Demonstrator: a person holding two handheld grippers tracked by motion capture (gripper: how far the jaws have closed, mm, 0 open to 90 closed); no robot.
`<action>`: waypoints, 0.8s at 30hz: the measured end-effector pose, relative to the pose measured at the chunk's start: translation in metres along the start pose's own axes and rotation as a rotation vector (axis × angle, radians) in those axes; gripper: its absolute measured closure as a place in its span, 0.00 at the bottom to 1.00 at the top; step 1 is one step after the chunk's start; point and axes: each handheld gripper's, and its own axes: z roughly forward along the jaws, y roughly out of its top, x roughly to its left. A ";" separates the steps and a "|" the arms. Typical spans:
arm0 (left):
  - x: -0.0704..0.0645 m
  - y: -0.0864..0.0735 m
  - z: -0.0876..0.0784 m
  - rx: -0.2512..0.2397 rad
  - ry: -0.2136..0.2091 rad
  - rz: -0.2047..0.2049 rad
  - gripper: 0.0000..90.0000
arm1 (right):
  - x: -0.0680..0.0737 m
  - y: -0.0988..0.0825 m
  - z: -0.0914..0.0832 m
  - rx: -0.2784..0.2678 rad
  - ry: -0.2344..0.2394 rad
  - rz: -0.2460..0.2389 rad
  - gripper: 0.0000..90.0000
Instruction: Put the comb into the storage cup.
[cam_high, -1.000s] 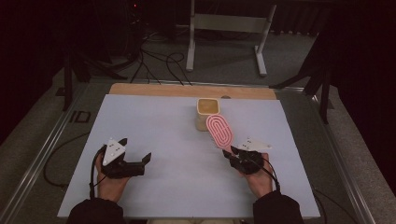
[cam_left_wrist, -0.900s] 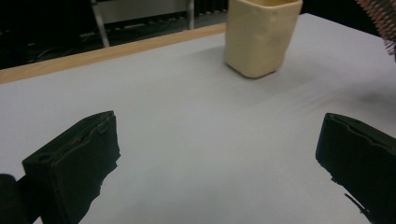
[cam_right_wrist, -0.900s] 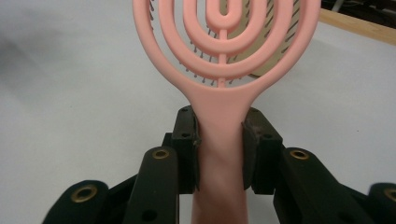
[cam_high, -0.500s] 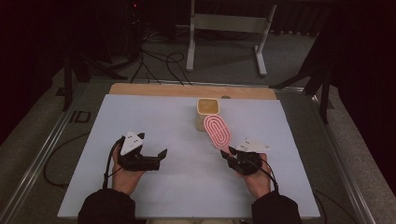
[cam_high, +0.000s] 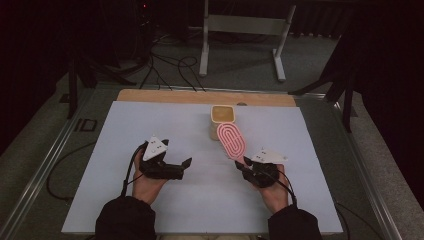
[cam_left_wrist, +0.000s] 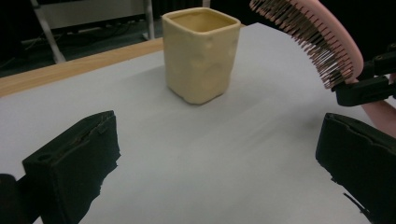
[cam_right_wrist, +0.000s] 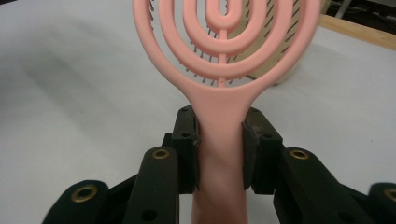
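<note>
Hairbrush (cam_high: 231, 140) already picked up, clamped by its handle in the right gripper (cam_high: 250, 167), lower right of centre in the high view, head raised just in front of the cup (cam_high: 222, 120). Left gripper (cam_high: 184, 166) at lower left, jaws wide apart, nothing between. Probably still left: getting brush into cup.

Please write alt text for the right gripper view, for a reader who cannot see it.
The right tool clamps the handle of a pink hairbrush between its two black jaws, the brush's open ringed head rising toward the top of the picture with its bristles facing away. Behind the head stands a pale yellow cup on the light grey table mat.
</note>
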 end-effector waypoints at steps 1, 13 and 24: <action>-0.001 0.001 0.001 -0.004 -0.004 0.003 0.00 | 0.000 0.000 0.000 -0.001 -0.001 -0.007 0.77; -0.011 0.014 0.016 -0.002 -0.060 -0.016 0.00 | 0.003 0.000 0.001 -0.011 -0.005 -0.011 0.77; -0.021 0.022 0.028 0.008 -0.091 -0.011 0.00 | 0.011 0.000 0.003 -0.022 0.004 -0.017 0.77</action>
